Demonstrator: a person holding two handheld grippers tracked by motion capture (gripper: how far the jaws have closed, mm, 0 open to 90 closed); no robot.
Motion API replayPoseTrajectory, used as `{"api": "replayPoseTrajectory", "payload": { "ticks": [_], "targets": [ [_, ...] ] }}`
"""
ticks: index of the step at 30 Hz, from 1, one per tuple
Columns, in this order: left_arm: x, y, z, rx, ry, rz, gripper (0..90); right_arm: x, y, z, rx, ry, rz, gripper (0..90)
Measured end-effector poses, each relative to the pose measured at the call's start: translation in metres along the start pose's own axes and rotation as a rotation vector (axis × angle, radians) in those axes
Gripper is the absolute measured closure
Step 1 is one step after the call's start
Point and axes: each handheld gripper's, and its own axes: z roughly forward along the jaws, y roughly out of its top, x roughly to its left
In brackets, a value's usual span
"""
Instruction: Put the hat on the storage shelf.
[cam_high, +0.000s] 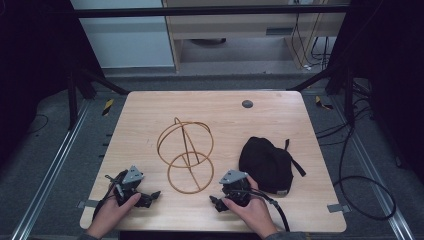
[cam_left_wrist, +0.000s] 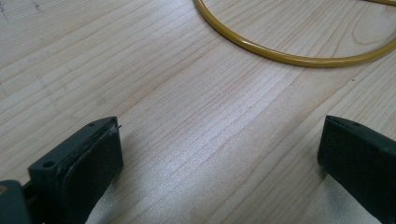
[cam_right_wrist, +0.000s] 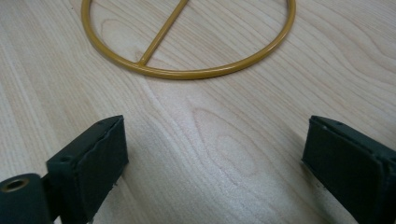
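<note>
Both grippers idle, jaws apart, empty | left gripper (cam_high: 150, 196), right gripper (cam_high: 216, 202) | yellow wire ring stand (cam_high: 186, 156) ahead of jaws, unreached | black fabric cap (cam_high: 266, 164) beside right gripper, awaiting pickup

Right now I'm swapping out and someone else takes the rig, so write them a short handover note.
Left tool: open, resting on the table, holding nothing.
Right tool: open, also on the table, holding nothing.
Yellow wire stand: mid-table between the tools, round base flat, untouched.
Black cap: lying right of the stand, beside the right hand.
Done: nothing visible. Left: probably putting the cap on the stand.
</note>
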Motion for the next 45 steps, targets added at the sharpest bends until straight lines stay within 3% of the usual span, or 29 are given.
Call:
{"api": "replayPoseTrajectory", "payload": {
  "ticks": [9, 10, 11, 13, 14, 19, 24, 27, 28, 29, 31, 32, 38, 45],
  "targets": [
    [0.000, 0.000, 0.000, 0.000, 0.000, 0.001, 0.0, -0.002, 0.002, 0.002, 0.006, -0.028, 0.025, 4.4],
    [0.000, 0.000, 0.000, 0.000, 0.000, 0.001, 0.0, -0.002, 0.003, 0.002, 0.012, -0.037, 0.028, 4.6],
    [0.000, 0.000, 0.000, 0.000, 0.000, 0.001, 0.0, 0.001, 0.008, -0.001, 0.060, -0.050, 0.038, 7.8],
    [0.000, 0.000, 0.000, 0.001, 0.000, 0.002, 0.0, 0.002, 0.010, -0.003, 0.060, -0.051, 0.037, 8.1],
    [0.000, 0.000, 0.000, 0.000, 0.000, 0.001, 0.0, 0.004, 0.018, -0.013, 0.048, -0.053, 0.004, 8.1],
    [0.000, 0.000, 0.000, 0.002, 0.000, 0.002, 0.0, 0.000, 0.039, -0.036, 0.048, -0.107, -0.036, 9.2],
    [0.000, 0.000, 0.000, 0.000, 0.000, 0.001, 0.0, -0.014, 0.060, -0.067, 0.068, -0.160, -0.109, 11.3],
    [0.000, 0.000, 0.000, 0.000, 0.000, 0.001, 0.0, -0.022, 0.064, -0.077, 0.090, -0.188, -0.123, 13.8],
    [0.000, 0.000, 0.000, 0.000, 0.000, 0.002, 0.0, -0.026, 0.065, -0.081, 0.100, -0.192, -0.121, 14.3],
    [0.000, 0.000, 0.000, 0.000, 0.000, 0.002, 0.0, -0.038, 0.067, -0.093, 0.119, -0.197, -0.115, 15.3],
    [0.000, 0.000, 0.000, 0.000, 0.000, 0.002, 0.0, -0.041, 0.067, -0.095, 0.129, -0.201, -0.116, 15.3],
    [0.000, 0.000, 0.000, 0.000, 0.000, 0.002, 0.0, -0.050, 0.066, -0.102, 0.152, -0.188, -0.103, 15.7],
    [0.000, 0.000, 0.000, 0.000, 0.000, 0.002, 0.0, -0.066, 0.061, -0.113, 0.144, -0.171, -0.070, 13.9],
    [0.000, -0.001, -0.001, 0.001, -0.006, 0.008, 0.0, -0.088, 0.051, -0.132, 0.153, -0.213, -0.023, 10.6]
  ]
}}
